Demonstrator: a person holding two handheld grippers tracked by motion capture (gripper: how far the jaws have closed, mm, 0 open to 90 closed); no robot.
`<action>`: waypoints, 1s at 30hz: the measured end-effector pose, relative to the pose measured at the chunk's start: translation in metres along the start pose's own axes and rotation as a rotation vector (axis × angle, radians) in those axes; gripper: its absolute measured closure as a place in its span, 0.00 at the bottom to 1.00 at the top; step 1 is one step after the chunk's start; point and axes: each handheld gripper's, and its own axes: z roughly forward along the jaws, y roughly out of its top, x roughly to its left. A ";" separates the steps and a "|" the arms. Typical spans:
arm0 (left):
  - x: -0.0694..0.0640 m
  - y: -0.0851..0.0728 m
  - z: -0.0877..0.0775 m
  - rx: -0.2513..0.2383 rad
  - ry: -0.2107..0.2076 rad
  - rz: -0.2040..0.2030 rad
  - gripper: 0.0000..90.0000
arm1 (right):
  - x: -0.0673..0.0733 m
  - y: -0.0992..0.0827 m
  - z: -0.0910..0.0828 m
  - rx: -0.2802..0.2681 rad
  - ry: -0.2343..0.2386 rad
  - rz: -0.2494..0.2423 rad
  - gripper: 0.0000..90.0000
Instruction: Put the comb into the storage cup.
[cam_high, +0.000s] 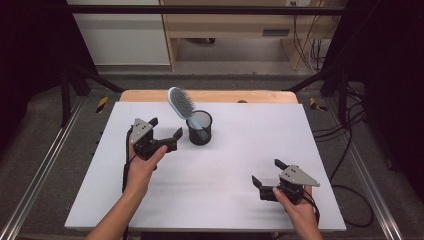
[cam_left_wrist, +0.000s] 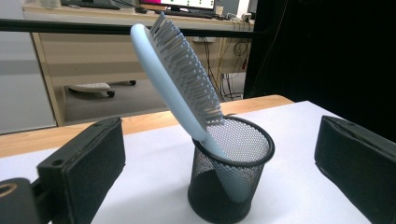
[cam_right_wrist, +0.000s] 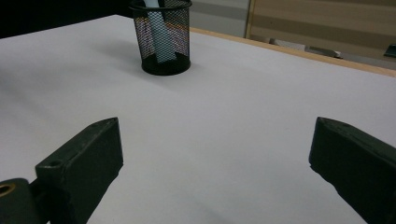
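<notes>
Two grippers wide open, left gripper (cam_high: 165, 134) just beside mesh cup (cam_high: 199, 128) at nine o'clock, light blue hairbrush (cam_high: 181, 102) standing inside, right gripper (cam_high: 267, 174) far off; next, probably backing away.

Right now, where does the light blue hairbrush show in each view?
High view: hairbrush top centre, leaning left out of the black mesh cup.
Left gripper view: centre, head tilted upper left.
Right gripper view: handle at top, inside the cup.
Shared landmark: the mesh cup.
</notes>
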 end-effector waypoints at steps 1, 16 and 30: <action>-0.002 -0.004 -0.004 0.002 -0.004 0.015 0.02 | 0.000 0.000 0.000 0.000 0.001 -0.002 0.04; 0.003 -0.019 -0.029 0.006 -0.007 0.018 0.02 | -0.001 0.000 -0.001 0.002 0.014 -0.004 0.04; 0.020 -0.029 -0.059 0.003 0.018 0.017 0.02 | 0.000 0.000 -0.002 -0.002 0.027 -0.008 0.04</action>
